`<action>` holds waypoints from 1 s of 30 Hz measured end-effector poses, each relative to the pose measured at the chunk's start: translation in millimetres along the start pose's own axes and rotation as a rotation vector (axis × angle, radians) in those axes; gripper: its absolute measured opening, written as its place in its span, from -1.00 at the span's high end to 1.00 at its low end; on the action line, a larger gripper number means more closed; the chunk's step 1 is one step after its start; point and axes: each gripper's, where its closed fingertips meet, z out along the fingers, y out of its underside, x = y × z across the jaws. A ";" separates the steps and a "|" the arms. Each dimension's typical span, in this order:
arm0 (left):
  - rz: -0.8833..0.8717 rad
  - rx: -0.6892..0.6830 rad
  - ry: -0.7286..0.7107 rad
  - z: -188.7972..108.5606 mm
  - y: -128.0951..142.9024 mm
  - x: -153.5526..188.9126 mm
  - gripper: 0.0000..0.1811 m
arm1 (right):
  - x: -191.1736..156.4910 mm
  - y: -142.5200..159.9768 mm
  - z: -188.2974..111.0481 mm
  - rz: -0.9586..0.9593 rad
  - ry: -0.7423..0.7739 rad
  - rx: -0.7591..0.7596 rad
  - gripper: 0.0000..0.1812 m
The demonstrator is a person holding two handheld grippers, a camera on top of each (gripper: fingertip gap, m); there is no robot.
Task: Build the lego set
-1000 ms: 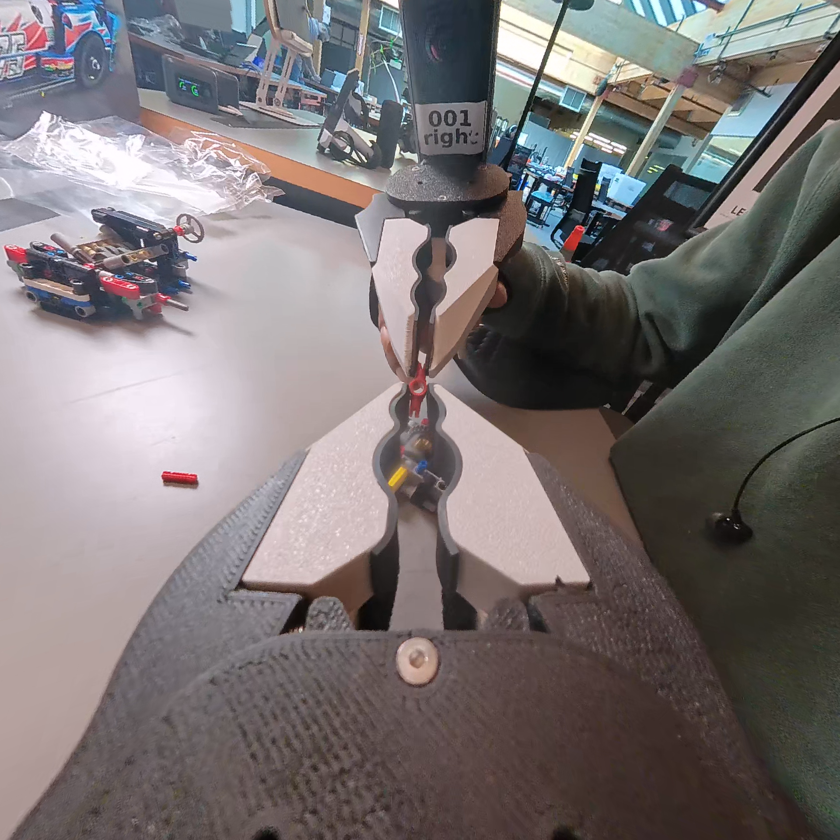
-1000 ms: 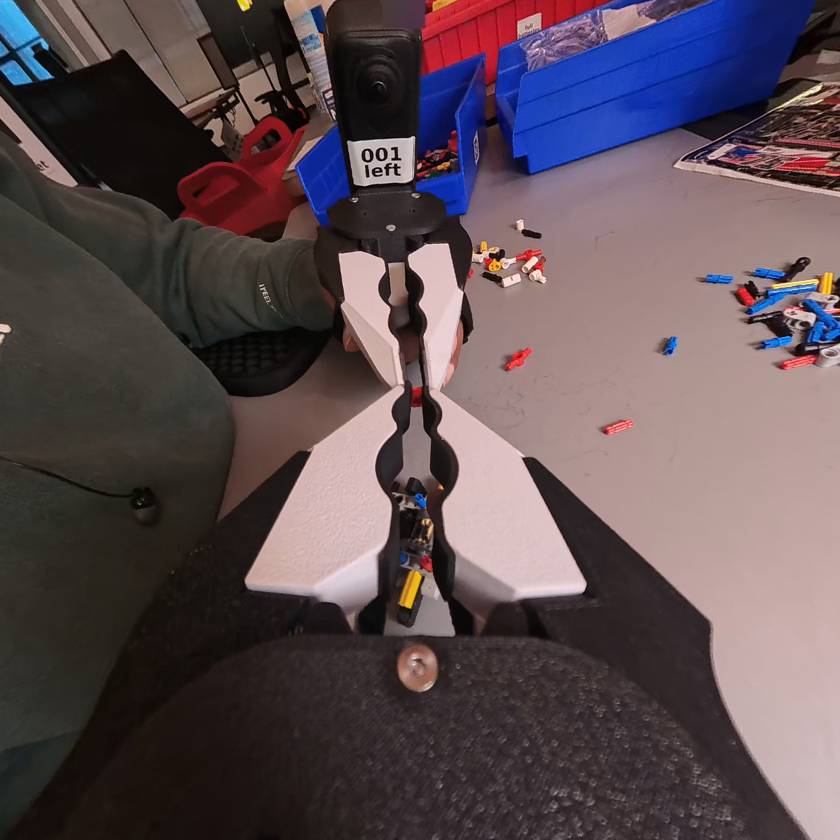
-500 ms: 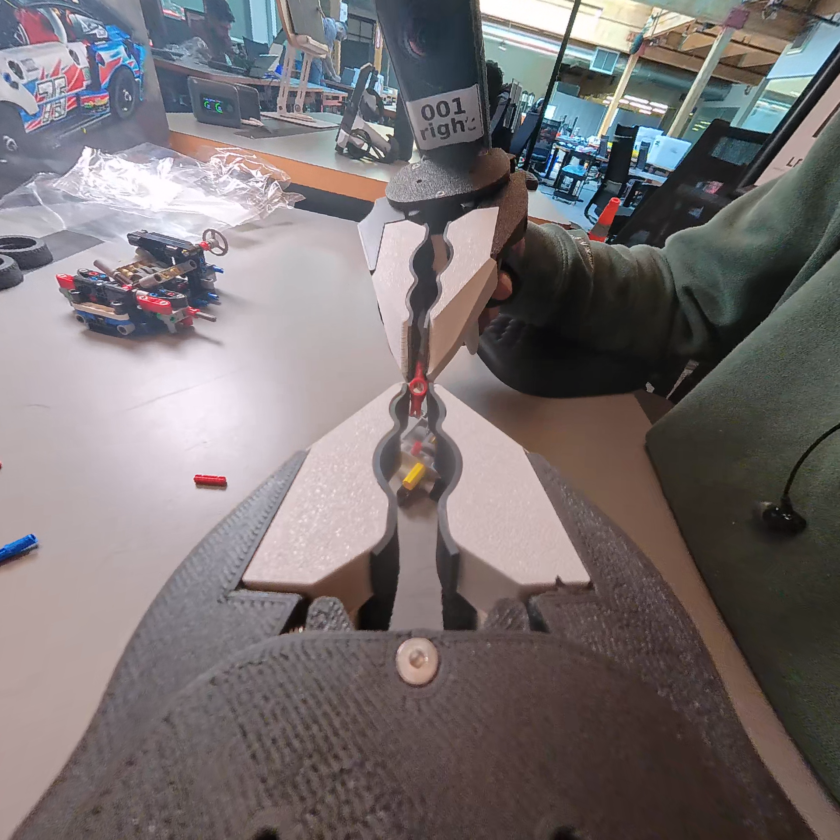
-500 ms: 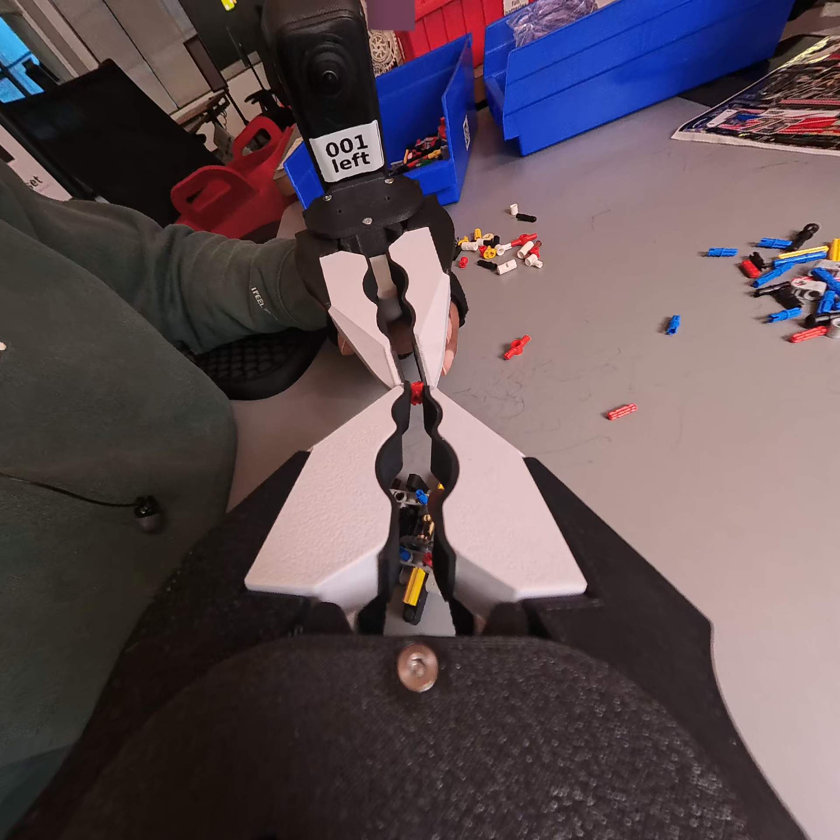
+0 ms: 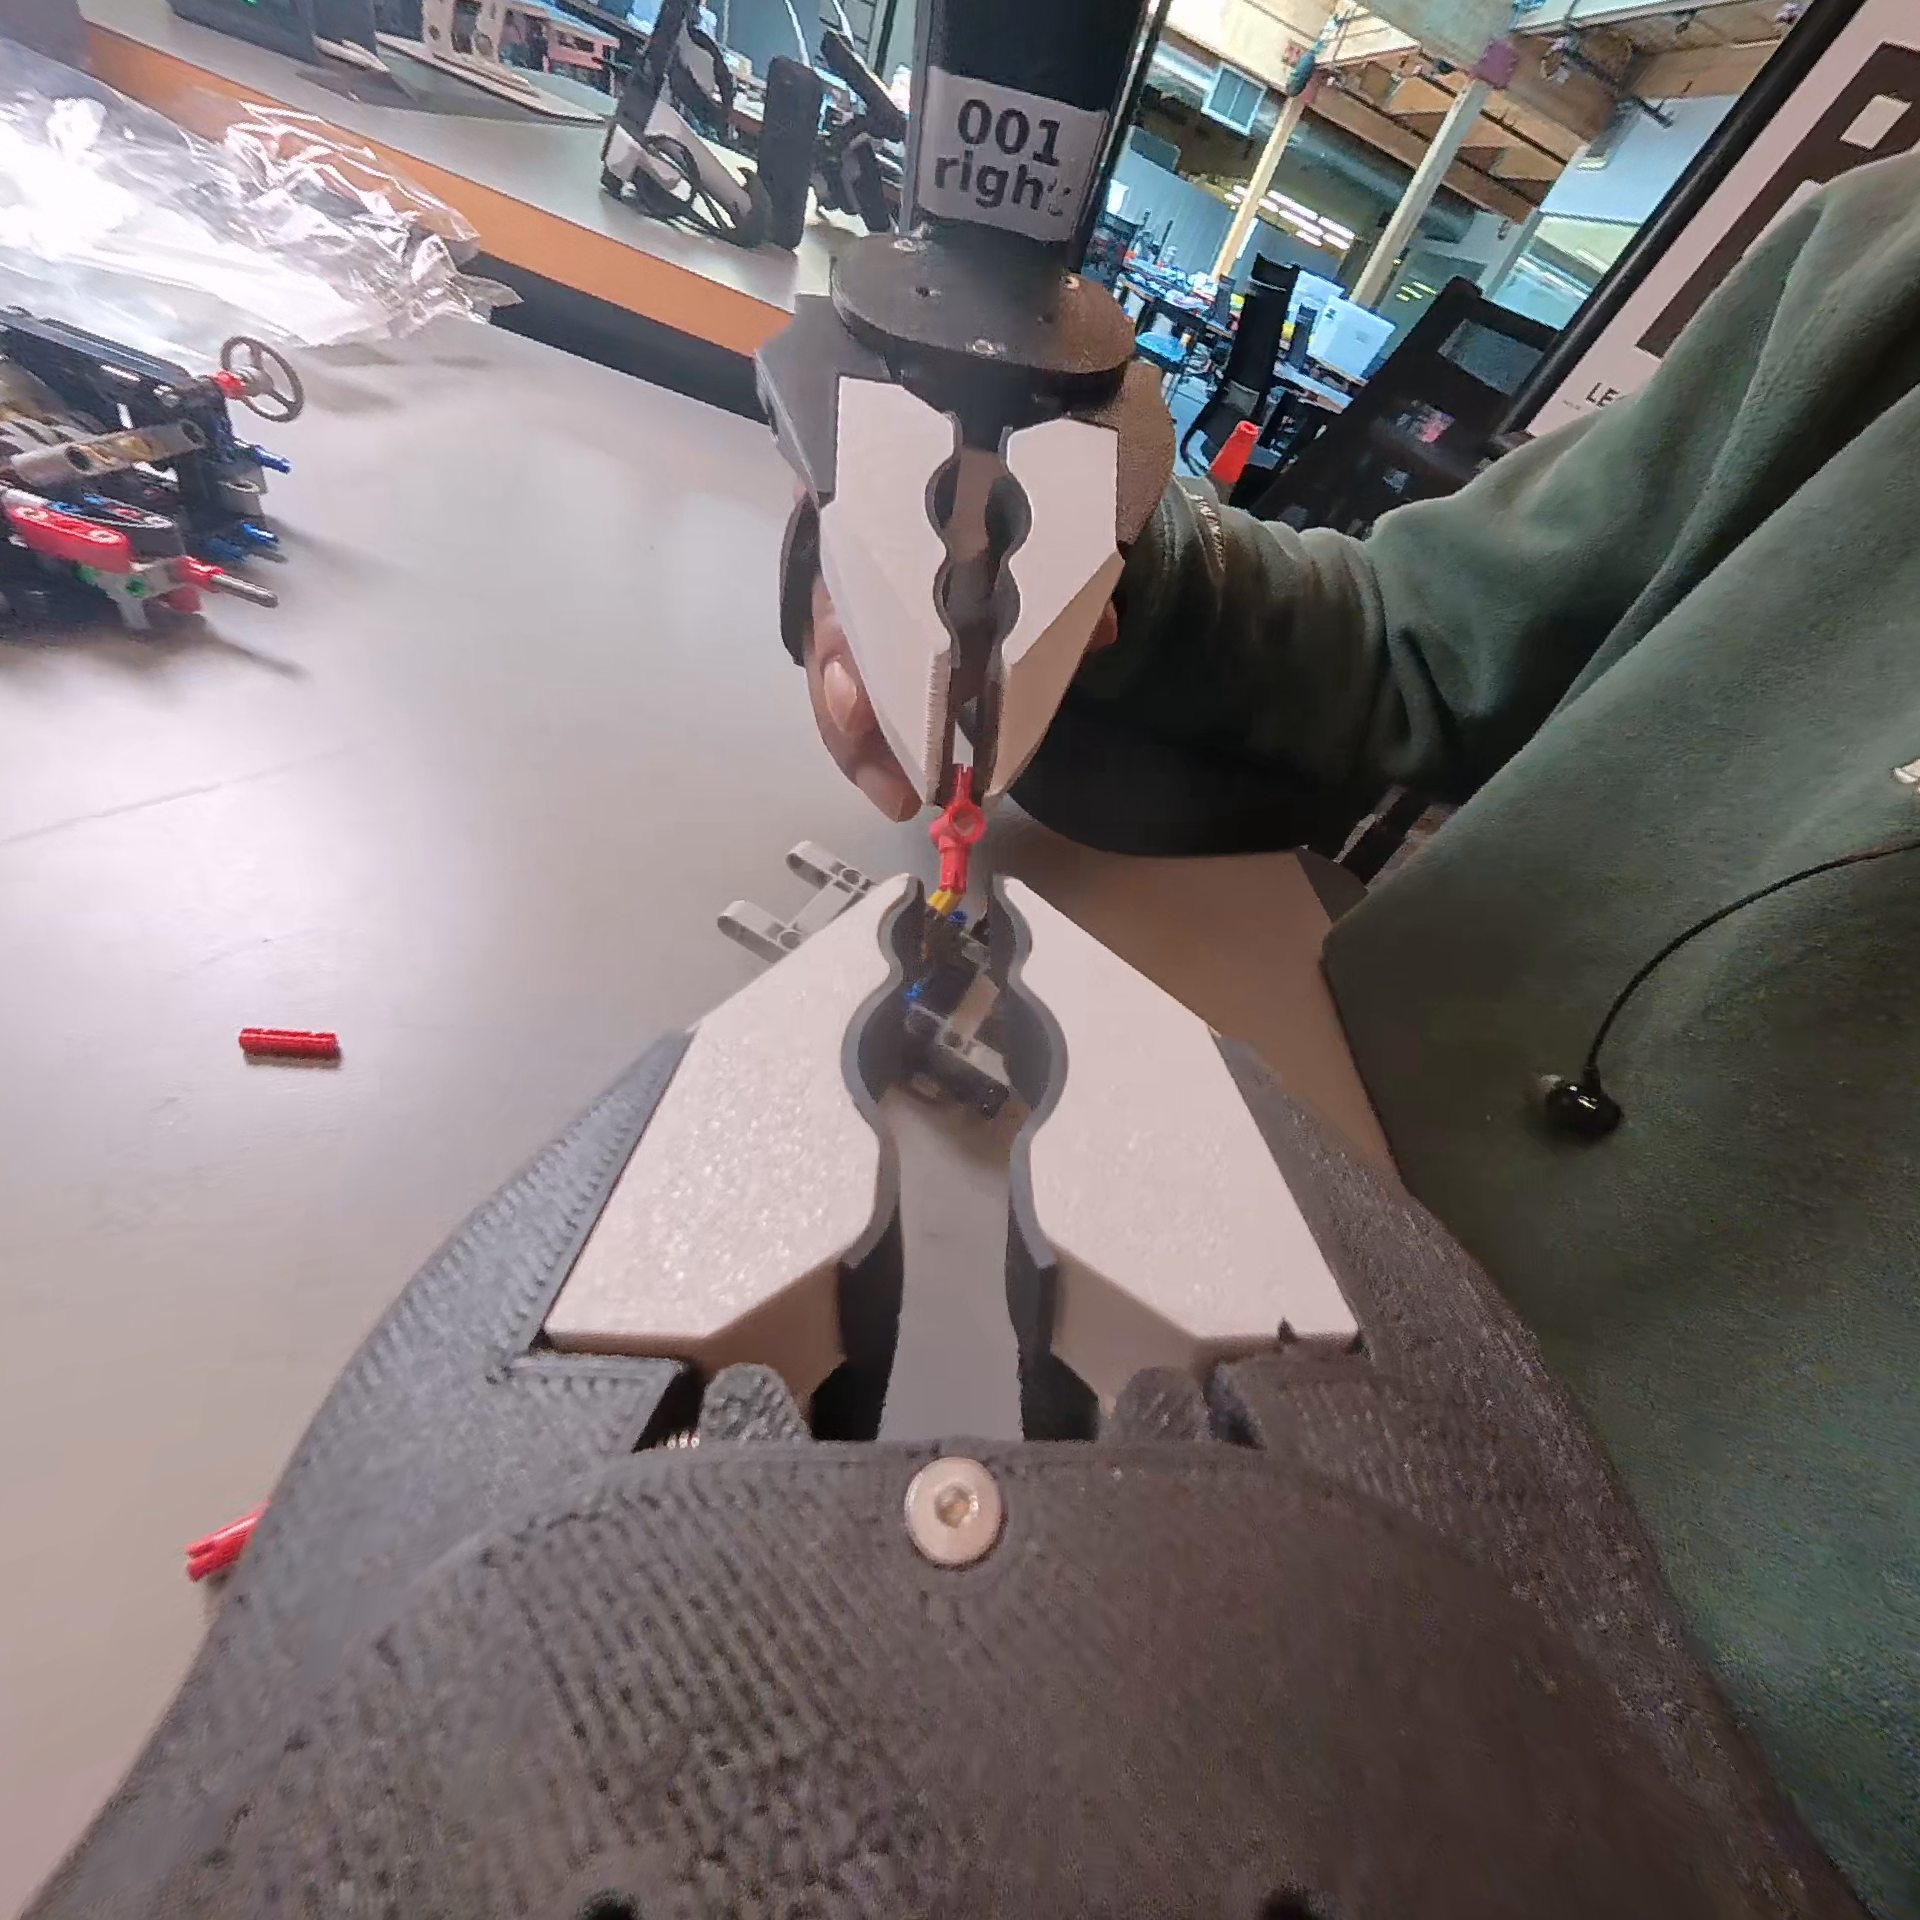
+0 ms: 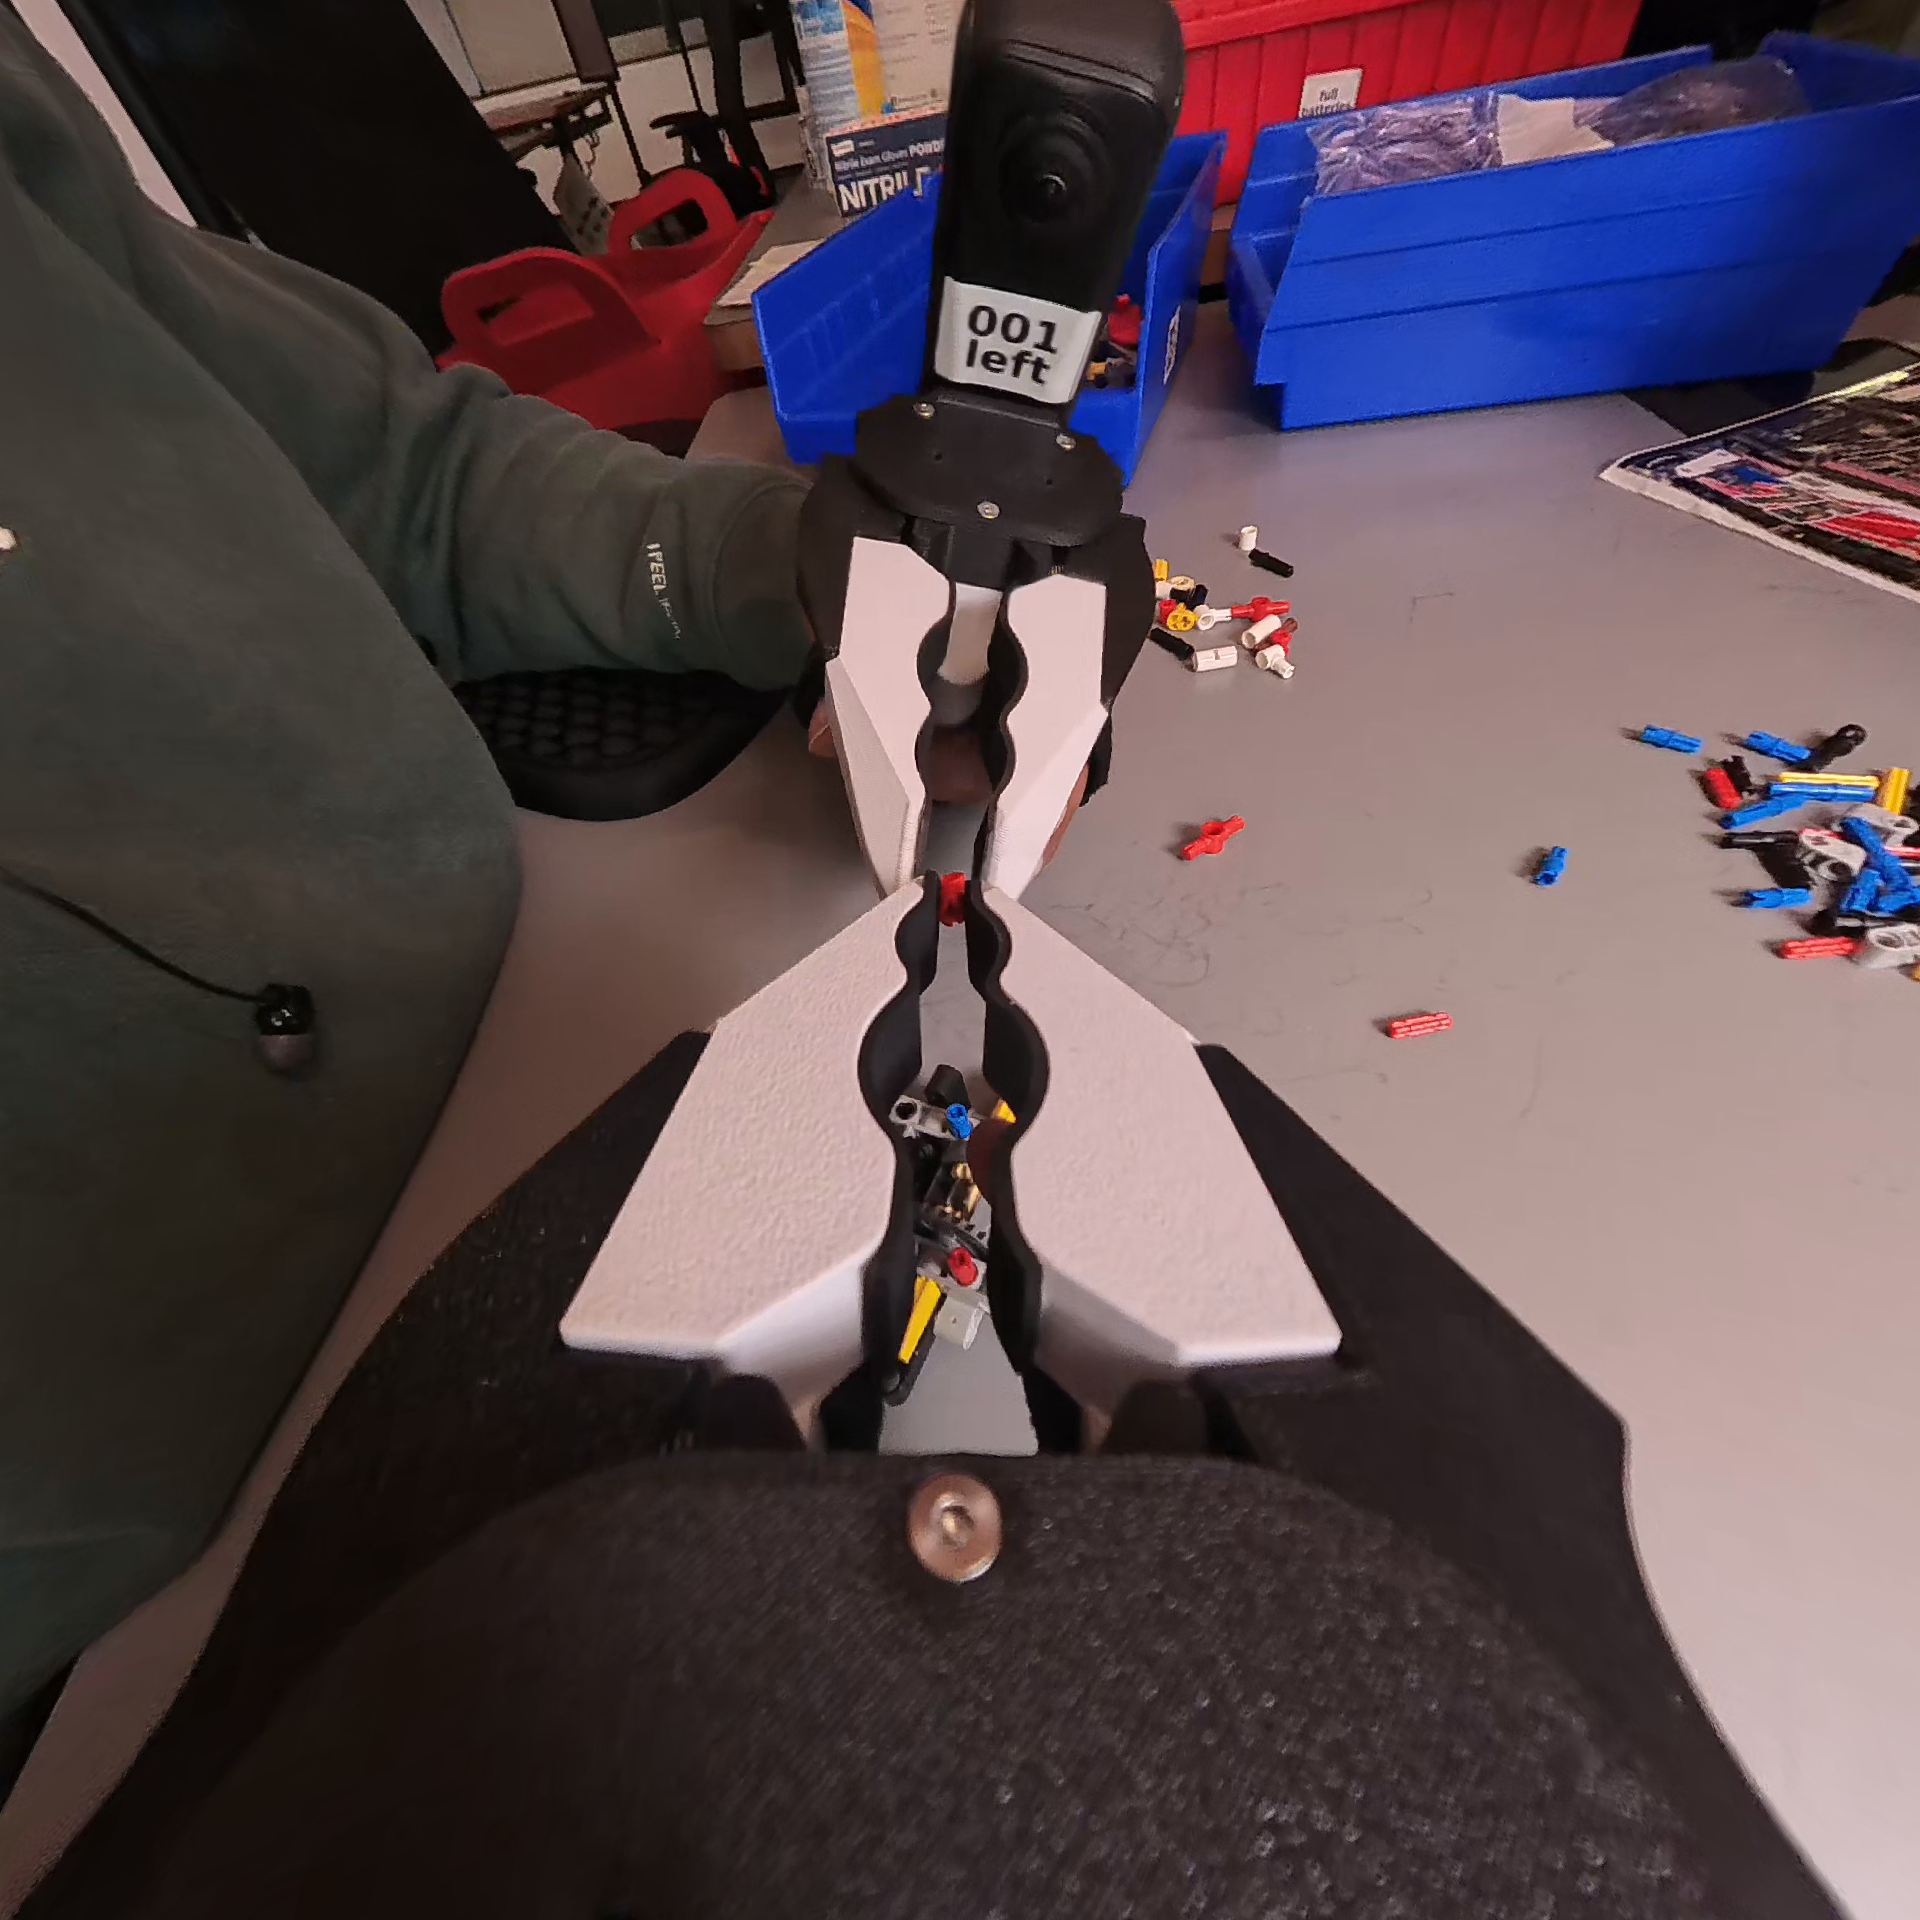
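My right gripper (image 5: 958,800) comes in from above, tip to tip with my left gripper (image 5: 958,894). The right one is shut on a small red connector (image 5: 956,831), which also shows between its own tips in the right wrist view (image 6: 951,896). The connector's lower end meets a yellow part on top of a small black, grey and blue sub-assembly (image 5: 951,1023). That sub-assembly sits in the narrow gap between my left jaws, which look closed on it. It also shows through the gap under my right fingers (image 6: 940,1195).
A partly built car chassis (image 5: 114,488) stands far left, by a clear plastic bag (image 5: 208,208). A grey frame piece (image 5: 795,899) and a red pin (image 5: 289,1044) lie near my left tips. Loose parts (image 6: 1829,831), blue bins (image 6: 1558,260) and a booklet (image 6: 1787,488) lie to the right. A green sleeve is close by. My two grippers' fingertips are within a few centimetres of each other. It is some 12 cm from my left tips to the red pin (image 5: 289,1044). It turns up in the right wrist view (image 6: 1413,1024) as well.
The red connector now sits above my left tips, with a yellow part showing beneath it. My left jaws stand slightly wider. The left view has shifted, bringing the grey frame piece into view.
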 end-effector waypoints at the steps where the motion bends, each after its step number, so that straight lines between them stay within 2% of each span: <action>1: -0.004 -0.002 0.011 0.4 0.5 1.7 0.90 | -1.3 0.2 0.3 -0.006 -0.006 0.000 0.96; 12: -0.038 -0.009 0.097 3.0 0.7 15.7 0.98 | -14.8 -0.6 1.1 -0.038 -0.072 0.014 0.97; 30: 0.048 0.040 -0.072 -2.4 -9.9 -5.5 0.99 | 9.0 -10.4 -8.8 0.041 0.027 0.095 0.92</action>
